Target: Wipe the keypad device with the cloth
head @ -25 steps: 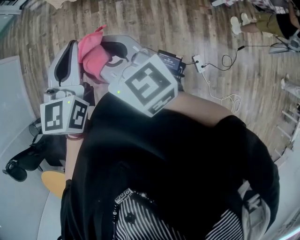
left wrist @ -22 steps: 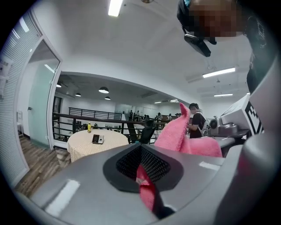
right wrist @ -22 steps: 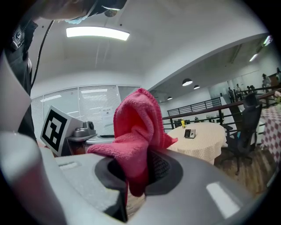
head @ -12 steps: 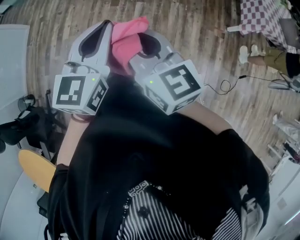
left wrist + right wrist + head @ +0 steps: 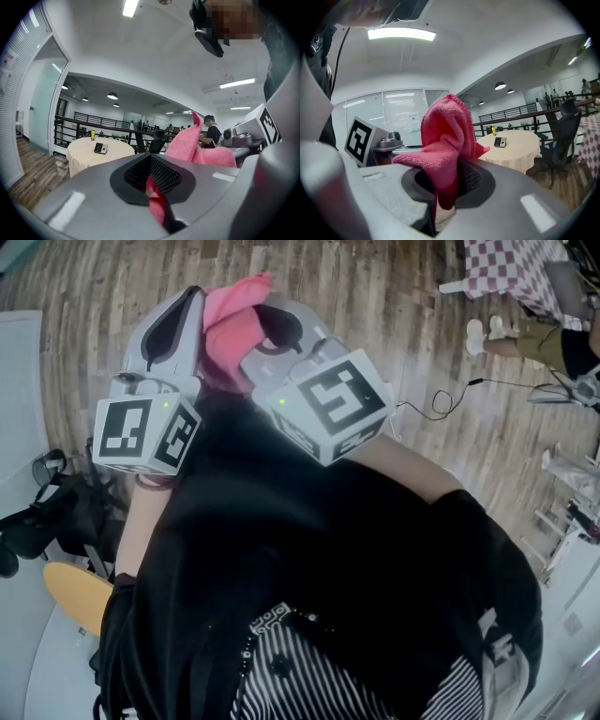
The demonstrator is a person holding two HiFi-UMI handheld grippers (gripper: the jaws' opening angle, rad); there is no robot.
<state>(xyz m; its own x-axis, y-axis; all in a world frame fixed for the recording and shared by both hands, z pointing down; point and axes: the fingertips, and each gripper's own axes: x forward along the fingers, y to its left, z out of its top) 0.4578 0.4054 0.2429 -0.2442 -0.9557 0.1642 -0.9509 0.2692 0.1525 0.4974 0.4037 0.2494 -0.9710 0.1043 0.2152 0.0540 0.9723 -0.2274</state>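
Ceiling strip lights (image 5: 131, 7) glare bright in both gripper views. Fisheye bends and darkens the edges. The head view is duller and slightly soft.

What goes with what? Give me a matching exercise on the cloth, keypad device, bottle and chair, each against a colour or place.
1 cloth
2 keypad device
3 bottle
4 chair

a yellow, upright on the round table
b black, beside the round table
c pink
d dark, lying on the round table

Pairs: 1-c, 2-d, 3-a, 4-b
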